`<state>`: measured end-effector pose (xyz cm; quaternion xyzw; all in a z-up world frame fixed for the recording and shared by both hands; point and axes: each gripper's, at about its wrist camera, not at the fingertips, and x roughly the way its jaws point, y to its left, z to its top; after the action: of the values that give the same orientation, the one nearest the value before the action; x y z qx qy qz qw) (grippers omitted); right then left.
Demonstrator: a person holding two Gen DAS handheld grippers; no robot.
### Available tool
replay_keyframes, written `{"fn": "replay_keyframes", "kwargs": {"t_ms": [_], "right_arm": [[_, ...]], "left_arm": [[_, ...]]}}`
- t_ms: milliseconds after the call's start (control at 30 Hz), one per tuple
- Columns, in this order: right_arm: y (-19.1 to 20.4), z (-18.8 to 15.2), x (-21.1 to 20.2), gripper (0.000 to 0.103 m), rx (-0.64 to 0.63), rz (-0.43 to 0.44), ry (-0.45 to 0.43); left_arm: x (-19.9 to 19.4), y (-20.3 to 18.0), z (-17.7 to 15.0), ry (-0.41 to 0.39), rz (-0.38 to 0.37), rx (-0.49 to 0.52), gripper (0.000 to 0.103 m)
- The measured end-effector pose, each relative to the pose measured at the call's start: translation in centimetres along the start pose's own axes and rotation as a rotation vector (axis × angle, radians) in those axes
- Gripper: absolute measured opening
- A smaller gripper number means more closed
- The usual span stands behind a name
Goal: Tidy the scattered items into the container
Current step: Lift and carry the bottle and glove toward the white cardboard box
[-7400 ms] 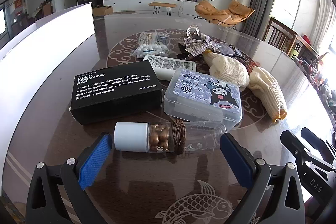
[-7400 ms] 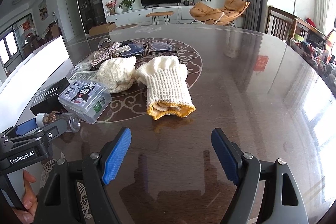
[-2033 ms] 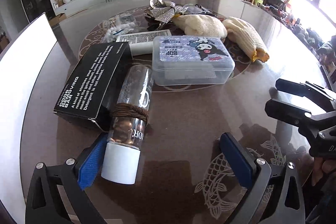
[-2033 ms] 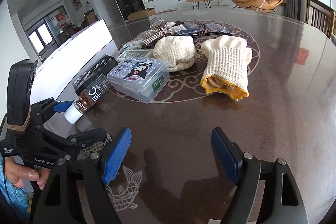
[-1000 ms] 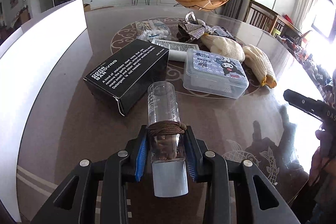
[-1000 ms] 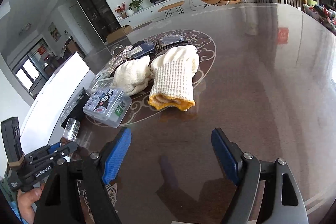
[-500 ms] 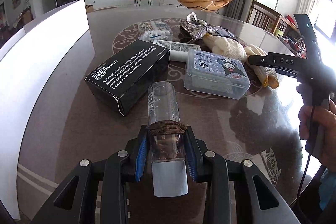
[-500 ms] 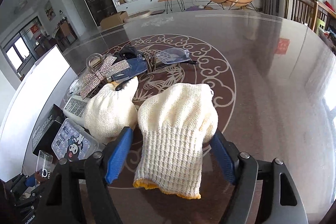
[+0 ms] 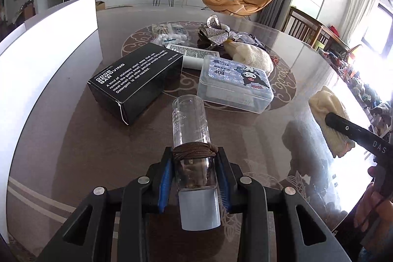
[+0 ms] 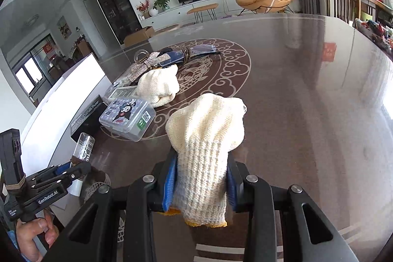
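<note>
We are at the carry step: both items are gripped and neither is in the white-walled container (image 9: 61,41), which stands along the left edge of the glossy brown surface (image 9: 307,60). The left gripper (image 9: 194,178) has its jaws closed on the clear cylindrical vial with a white cap and brown cord winding (image 9: 192,139); its long axis runs along the jaws, cap toward the camera, clear end pointing forward. The right gripper (image 10: 201,186) has just been closing its jaws and now pinches the cream knitted glove with a yellow cuff (image 10: 206,139) at the ribbed wrist, fingers pointing forward, cuff nearest us. Next, we judge, each item must travel left over the container wall before release.
</note>
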<state>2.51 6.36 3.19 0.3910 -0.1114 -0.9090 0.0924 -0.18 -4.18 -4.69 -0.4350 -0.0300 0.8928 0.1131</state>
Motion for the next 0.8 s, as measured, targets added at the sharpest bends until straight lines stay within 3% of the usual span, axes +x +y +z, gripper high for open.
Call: {"fn": "replay_keyframes", "kwargs": {"t_ms": [800], "right_arm": [[1.4, -1.2, -1.1, 0.034, -0.021, 0.054, -0.003]], "left_arm": [[-1.3, 0.0, 0.1, -0.028, -0.016, -0.012, 0.033]]}}
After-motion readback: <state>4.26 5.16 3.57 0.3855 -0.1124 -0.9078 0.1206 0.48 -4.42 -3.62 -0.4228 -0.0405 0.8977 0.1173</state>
